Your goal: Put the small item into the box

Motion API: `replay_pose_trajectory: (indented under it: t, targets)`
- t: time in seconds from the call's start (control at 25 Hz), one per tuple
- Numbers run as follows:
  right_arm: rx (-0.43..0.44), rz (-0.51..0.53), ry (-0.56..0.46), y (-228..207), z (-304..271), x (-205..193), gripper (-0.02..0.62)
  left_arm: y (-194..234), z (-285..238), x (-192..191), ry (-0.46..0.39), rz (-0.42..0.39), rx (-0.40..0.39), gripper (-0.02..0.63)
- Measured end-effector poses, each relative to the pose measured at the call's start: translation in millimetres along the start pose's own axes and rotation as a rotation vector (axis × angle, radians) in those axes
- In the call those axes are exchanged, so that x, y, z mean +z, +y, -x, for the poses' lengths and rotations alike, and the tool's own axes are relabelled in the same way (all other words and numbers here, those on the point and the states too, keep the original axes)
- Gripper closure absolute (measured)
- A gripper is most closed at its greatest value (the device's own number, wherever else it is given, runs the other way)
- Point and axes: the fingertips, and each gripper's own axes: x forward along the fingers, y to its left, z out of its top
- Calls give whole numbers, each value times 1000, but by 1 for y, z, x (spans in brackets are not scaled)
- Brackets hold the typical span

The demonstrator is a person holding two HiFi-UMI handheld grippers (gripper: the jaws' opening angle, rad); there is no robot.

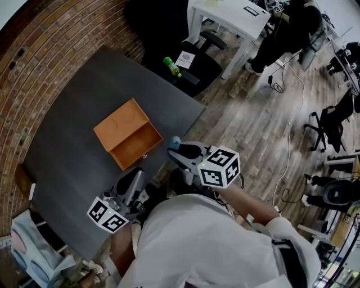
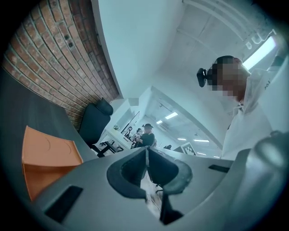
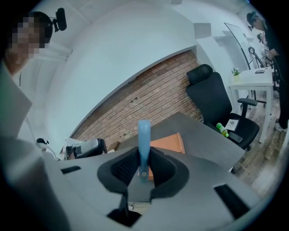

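An open orange box (image 1: 128,139) lies on the dark grey table (image 1: 73,112), its lid flipped back toward the brick wall. My right gripper (image 1: 175,147) is shut on a small light-blue item (image 3: 144,143), a flat strip that stands upright between the jaws, just off the box's near right corner. The item's tip (image 1: 175,140) shows in the head view. The box (image 3: 168,145) lies beyond the jaws in the right gripper view. My left gripper (image 1: 136,178) rests low near the table's front edge, jaws closed together with nothing between them (image 2: 146,159); the box (image 2: 47,160) is at its left.
A brick wall (image 1: 34,67) runs along the table's far side. A black office chair (image 1: 191,62) with a green bottle (image 1: 172,66) and papers stands past the table's right corner. A white desk (image 1: 230,17) and a seated person are farther off. Wooden floor lies right.
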Motion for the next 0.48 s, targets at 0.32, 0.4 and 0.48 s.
replay_pose_trajectory:
  t: [0.32, 0.4, 0.48]
  targets:
    - [-12, -2, -17, 7, -14, 8, 514, 11, 5, 10, 26, 4, -17, 578]
    - [-21, -6, -19, 9, -16, 8, 514, 14, 7, 13, 33, 4, -24, 578]
    - [-30, -8, -20, 10, -18, 7, 514, 16, 8, 15, 38, 7, -31, 577]
